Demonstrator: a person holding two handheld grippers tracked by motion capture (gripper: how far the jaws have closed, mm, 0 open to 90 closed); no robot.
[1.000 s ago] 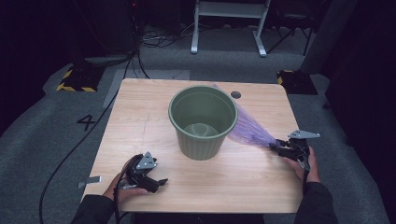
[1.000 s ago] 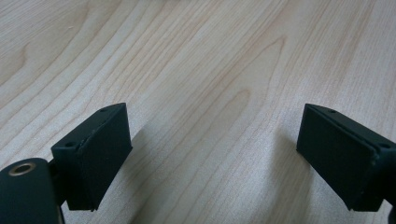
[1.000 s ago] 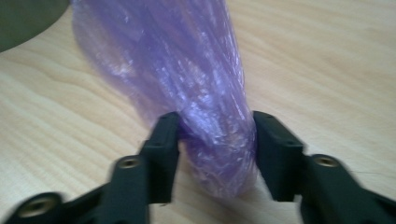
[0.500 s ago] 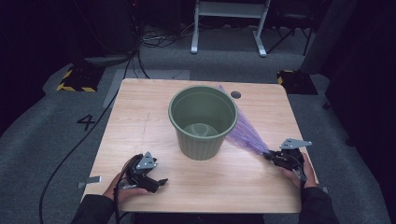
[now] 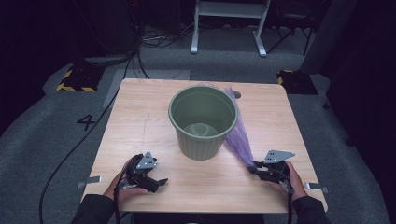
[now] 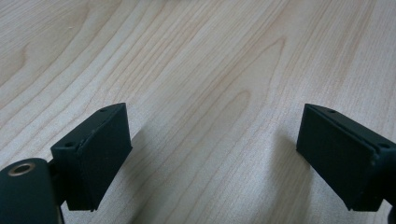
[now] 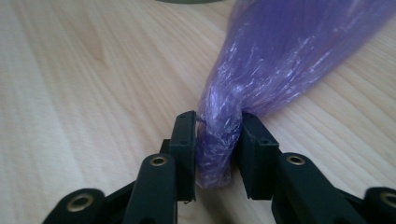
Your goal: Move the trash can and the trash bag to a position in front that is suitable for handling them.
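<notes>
- Light wooden table (image 5: 140, 121) on grey carpet, dark room, cables and a white stand at the back.
- Left gripper (image 5: 156, 183) sits near the front-left edge, jaws wide apart, nothing in them.
- Green bucket (image 5: 201, 121) upright mid-table.
- Purple plastic bag (image 5: 238, 135) runs as a long strip from the bucket's far-right rim to the front right.
- Right gripper (image 5: 254, 167) has just eased its jaws a little, pinching the bag's bunched end.
</notes>
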